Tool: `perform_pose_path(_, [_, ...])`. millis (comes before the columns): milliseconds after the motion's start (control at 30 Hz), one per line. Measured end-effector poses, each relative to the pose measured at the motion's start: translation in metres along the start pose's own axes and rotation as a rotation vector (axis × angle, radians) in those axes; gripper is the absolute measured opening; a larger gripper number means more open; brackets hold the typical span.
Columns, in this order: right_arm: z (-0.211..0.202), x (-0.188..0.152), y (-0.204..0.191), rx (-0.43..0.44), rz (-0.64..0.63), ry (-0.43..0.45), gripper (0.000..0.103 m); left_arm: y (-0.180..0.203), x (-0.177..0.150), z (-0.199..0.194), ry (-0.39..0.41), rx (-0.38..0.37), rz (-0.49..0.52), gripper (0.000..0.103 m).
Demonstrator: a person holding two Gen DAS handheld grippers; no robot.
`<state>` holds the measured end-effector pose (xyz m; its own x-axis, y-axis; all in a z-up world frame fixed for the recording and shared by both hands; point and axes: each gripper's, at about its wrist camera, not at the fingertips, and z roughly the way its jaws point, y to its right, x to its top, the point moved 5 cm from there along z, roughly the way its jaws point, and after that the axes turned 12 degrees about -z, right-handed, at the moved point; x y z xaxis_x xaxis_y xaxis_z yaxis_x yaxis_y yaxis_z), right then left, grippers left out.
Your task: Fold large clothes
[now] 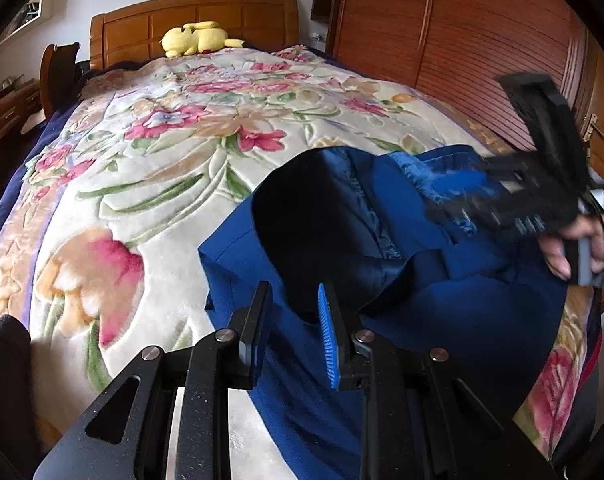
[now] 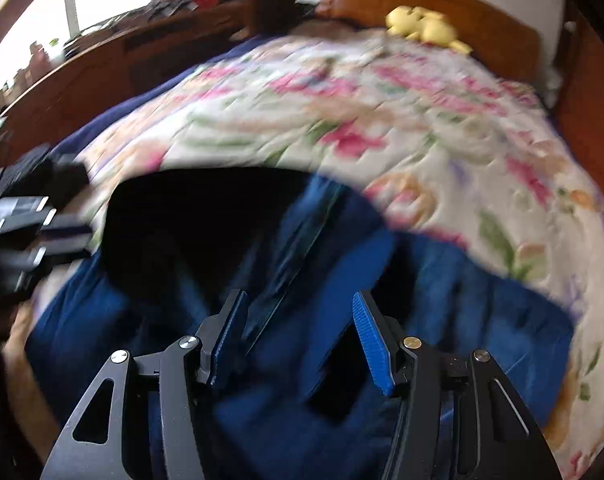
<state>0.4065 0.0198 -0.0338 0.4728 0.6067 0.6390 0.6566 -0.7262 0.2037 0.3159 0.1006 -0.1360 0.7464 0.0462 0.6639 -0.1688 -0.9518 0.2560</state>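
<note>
A: Just ahead of my left claw (image 1: pixel 294 336), what lies there?

B: The blue garment (image 1: pixel 441 300), on the bed (image 1: pixel 18 184) over the floral blanket (image 1: pixel 182 152). My left claw is part open and grips nothing; its dark lining gapes just past the fingers.

A: And the right claw (image 2: pixel 298 340)?

B: Wider open, also empty, right over the cloth. The garment's length seems to run between my 2 claws.

A: Anything in the way?

B: Nothing near. A yellow plush toy (image 1: pixel 196 38) sits far off by the headboard (image 1: pixel 206 12).
</note>
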Motion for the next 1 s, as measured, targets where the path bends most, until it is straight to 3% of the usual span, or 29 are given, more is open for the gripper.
perform_pose_path(233, [0.008, -0.024, -0.022, 0.112, -0.025, -0.037, 0.057, -0.017, -0.002, 0.005, -0.013, 0.028, -0.041, 0.024])
perform_pose_path(533, [0.048, -0.019, -0.023, 0.095, -0.062, -0.122, 0.056, -0.031, 0.002, 0.002, 0.002, 0.047, -0.082, 0.025])
perform_pose_path(567, [0.046, -0.019, -0.025, 0.096, -0.073, -0.114, 0.049, -0.033, 0.003, 0.001, 0.008, 0.057, -0.089, 0.025])
perform_pose_path(600, [0.044, -0.016, -0.028, 0.100, -0.091, -0.091, 0.020, -0.035, 0.003, 0.000, 0.011, 0.059, -0.097, 0.025])
perform_pose_path(633, [0.039, -0.013, -0.029, 0.090, -0.107, -0.070, 0.011, -0.037, 0.004, -0.001, 0.014, 0.060, -0.105, 0.025])
perform_pose_path(700, [0.029, -0.002, -0.026, 0.037, -0.127, -0.019, 0.004, -0.040, 0.005, -0.004, 0.026, 0.066, -0.115, 0.025])
perform_pose_path(767, [0.025, 0.005, -0.021, 0.019, -0.124, 0.004, 0.004, -0.042, 0.007, -0.007, 0.035, 0.066, -0.120, 0.025])
perform_pose_path(833, [0.021, 0.030, -0.005, -0.077, -0.135, 0.037, 0.004, -0.041, 0.007, -0.008, 0.042, 0.067, -0.120, 0.025])
perform_pose_path(1000, [0.044, 0.063, 0.008, -0.183, -0.177, 0.036, 0.004, -0.039, 0.006, -0.007, 0.040, 0.067, -0.116, 0.025])
